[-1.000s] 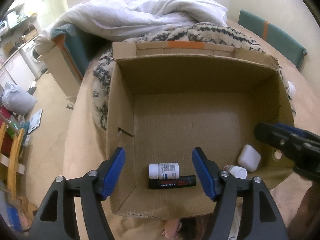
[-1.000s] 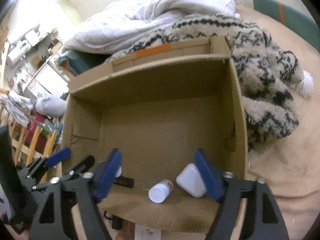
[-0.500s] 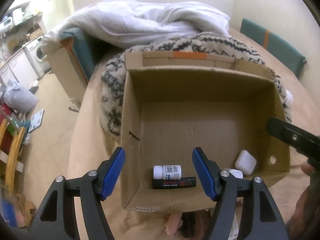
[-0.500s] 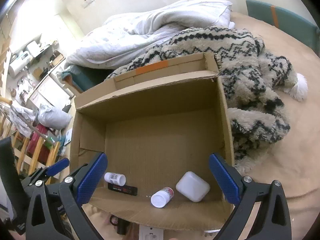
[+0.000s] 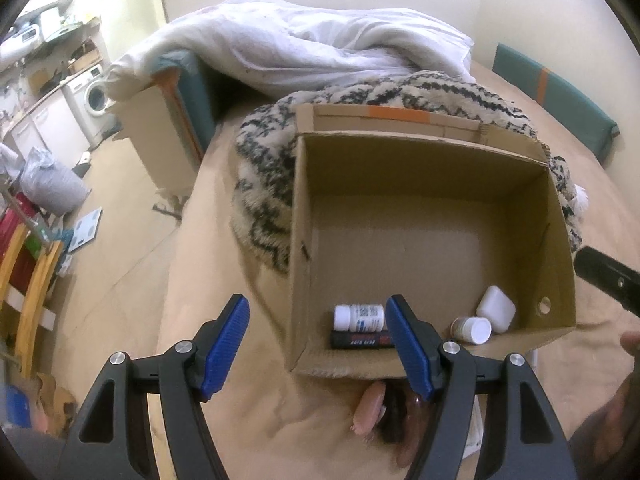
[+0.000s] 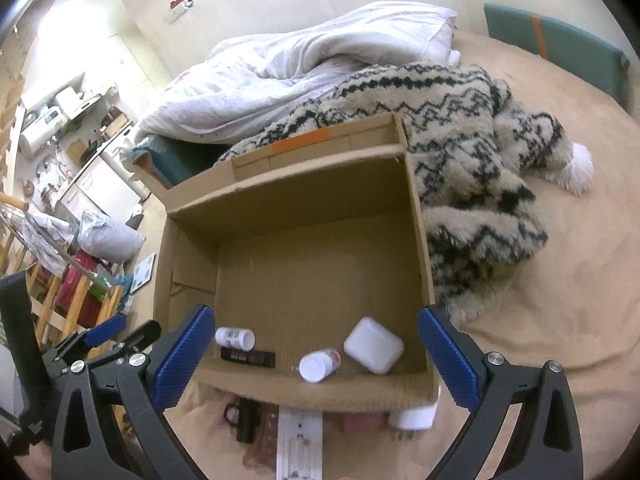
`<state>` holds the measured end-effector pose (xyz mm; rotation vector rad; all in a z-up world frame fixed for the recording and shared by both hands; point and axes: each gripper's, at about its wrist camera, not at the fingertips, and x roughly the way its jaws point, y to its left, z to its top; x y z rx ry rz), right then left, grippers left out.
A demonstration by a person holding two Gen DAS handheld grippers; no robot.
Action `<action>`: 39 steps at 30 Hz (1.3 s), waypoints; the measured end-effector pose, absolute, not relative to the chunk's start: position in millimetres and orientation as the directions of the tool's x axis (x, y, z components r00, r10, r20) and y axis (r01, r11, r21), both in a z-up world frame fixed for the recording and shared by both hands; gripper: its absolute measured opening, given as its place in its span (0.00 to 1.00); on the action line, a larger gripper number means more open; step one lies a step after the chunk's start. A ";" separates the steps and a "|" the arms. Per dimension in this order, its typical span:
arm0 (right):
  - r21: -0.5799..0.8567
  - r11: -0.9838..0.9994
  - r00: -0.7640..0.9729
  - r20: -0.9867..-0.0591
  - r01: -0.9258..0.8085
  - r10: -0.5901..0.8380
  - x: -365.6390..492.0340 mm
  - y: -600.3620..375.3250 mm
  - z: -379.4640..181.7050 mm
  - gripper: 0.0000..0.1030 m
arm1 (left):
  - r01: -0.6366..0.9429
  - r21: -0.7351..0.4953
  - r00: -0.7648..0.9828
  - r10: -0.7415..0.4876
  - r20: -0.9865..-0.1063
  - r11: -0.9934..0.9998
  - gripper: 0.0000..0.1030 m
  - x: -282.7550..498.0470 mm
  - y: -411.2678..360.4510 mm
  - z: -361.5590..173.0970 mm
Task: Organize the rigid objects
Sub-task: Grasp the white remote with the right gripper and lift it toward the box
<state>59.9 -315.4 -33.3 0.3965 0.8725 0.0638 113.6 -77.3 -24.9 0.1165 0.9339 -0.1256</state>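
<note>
An open cardboard box [image 5: 556, 216] [image 6: 416, 224] stands on the bed. At its near end lie a white bottle with a label [image 5: 360, 317] [image 6: 234, 337], a black stick [image 5: 359, 339] [image 6: 248, 357], a small white-capped bottle [image 5: 472, 329] [image 6: 318, 365] and a white case [image 5: 496, 309] [image 6: 373, 345]. My left gripper [image 5: 320, 354] is open and empty above the box's near left corner. My right gripper [image 6: 316, 354] is wide open and empty above the near wall. Several small objects [image 5: 384, 412] [image 6: 300, 436] lie on the sheet in front of the box, partly hidden.
A patterned fluffy blanket [image 6: 472, 152] [image 5: 264, 184] and a white duvet [image 5: 320, 40] [image 6: 312, 64] lie behind and beside the box. The bed's left edge drops to the floor [image 5: 100, 248]. A teal headboard piece [image 6: 560, 44] is at the far right.
Both grippers have pulled back and up from the box. The right gripper's jaws have opened wide. The objects in the box have not moved.
</note>
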 end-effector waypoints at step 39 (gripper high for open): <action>0.296 0.950 0.055 -0.955 0.099 0.292 79.4 -230.7 -172.2 0.45 | -0.003 -0.057 0.299 -0.053 -0.953 0.998 0.66 102.0 -34.0 -70.4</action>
